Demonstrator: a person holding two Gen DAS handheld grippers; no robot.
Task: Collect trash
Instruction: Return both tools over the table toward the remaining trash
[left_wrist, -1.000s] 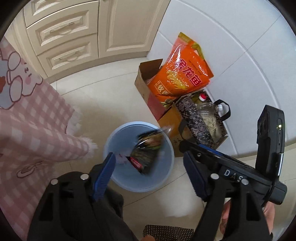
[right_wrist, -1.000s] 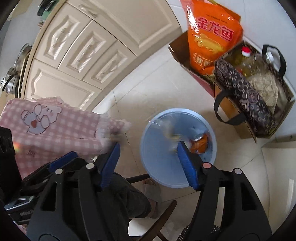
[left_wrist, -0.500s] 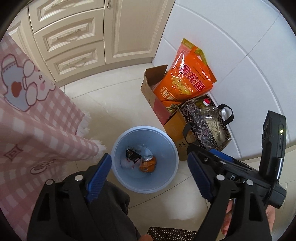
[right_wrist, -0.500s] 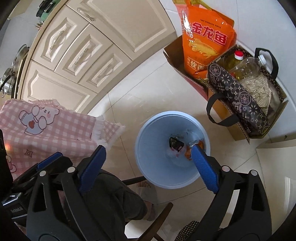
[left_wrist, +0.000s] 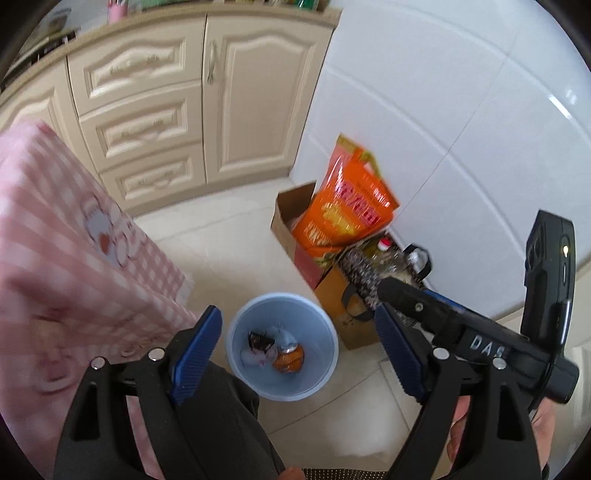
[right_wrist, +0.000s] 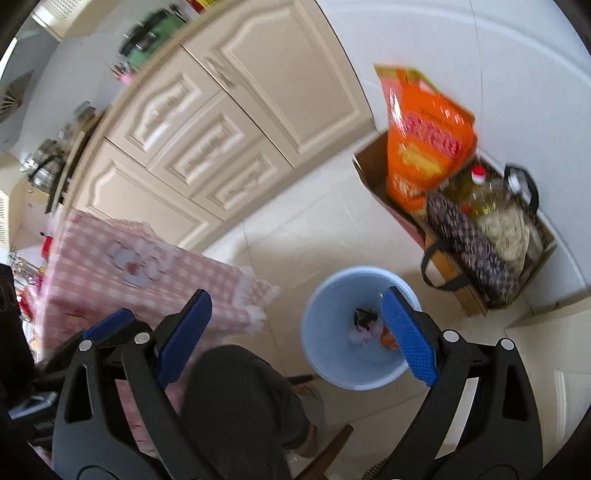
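Both drops complete: trash (left_wrist: 275, 349) now lies inside the blue bin (left_wrist: 325, 325) on the floor; left gripper (left_wrist: 295, 354) and right gripper (right_wrist: 295, 332) jaws spread wide, empty, lifted clear above it

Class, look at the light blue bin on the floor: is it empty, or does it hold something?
Not empty. The light blue bin stands upright and holds trash at its bottom: a dark wrapper, an orange can and something whitish.
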